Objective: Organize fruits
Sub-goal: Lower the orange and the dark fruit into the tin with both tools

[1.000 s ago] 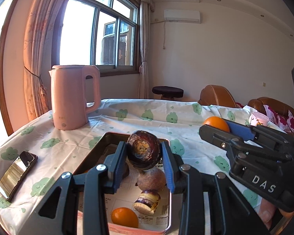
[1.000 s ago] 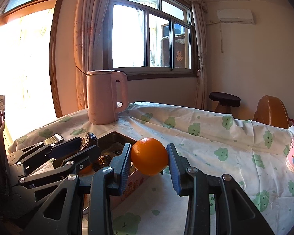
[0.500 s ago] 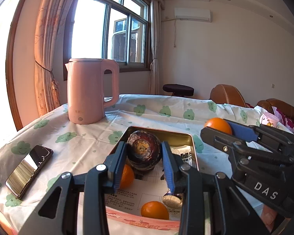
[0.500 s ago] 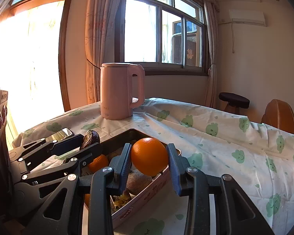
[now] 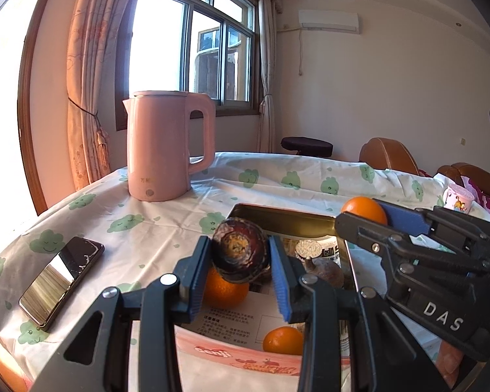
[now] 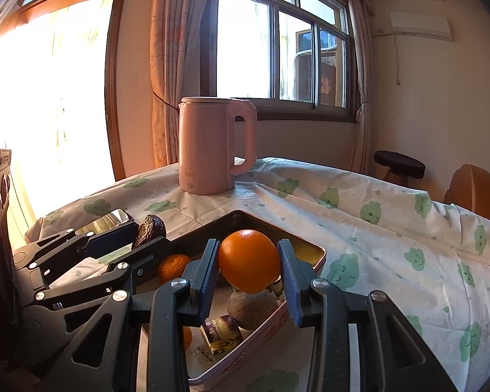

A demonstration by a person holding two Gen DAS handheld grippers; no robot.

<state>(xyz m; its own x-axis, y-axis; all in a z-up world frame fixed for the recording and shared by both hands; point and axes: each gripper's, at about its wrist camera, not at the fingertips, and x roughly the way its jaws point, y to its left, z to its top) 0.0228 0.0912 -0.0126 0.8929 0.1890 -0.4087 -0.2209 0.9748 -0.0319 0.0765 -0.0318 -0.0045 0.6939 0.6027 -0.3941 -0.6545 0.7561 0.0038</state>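
Note:
My left gripper [image 5: 240, 256] is shut on a dark purple wrinkled fruit [image 5: 238, 254] and holds it above the near left part of a metal tin [image 5: 284, 220]. My right gripper [image 6: 249, 264] is shut on an orange [image 6: 249, 264] and holds it above the tin [image 6: 305, 250]. In the tin lie two small oranges [image 5: 223, 290] [image 5: 282, 339], a brown round fruit [image 6: 251, 305] and a cut purple fruit [image 6: 220, 330]. The right gripper shows in the left wrist view [image 5: 369, 215], and the left gripper in the right wrist view [image 6: 147, 232].
A pink kettle [image 5: 166, 147] stands behind the tin on the cloud-print tablecloth [image 5: 294, 176]. A phone [image 5: 60, 279] lies at the left near the table edge. A small pink cup [image 5: 457, 197] stands far right. Chairs [image 5: 388, 155] and a stool [image 5: 305, 145] stand beyond the table.
Both grippers, each still holding its fruit, have moved forward over the tin; the kettle and tin look nearer and larger than a second ago.

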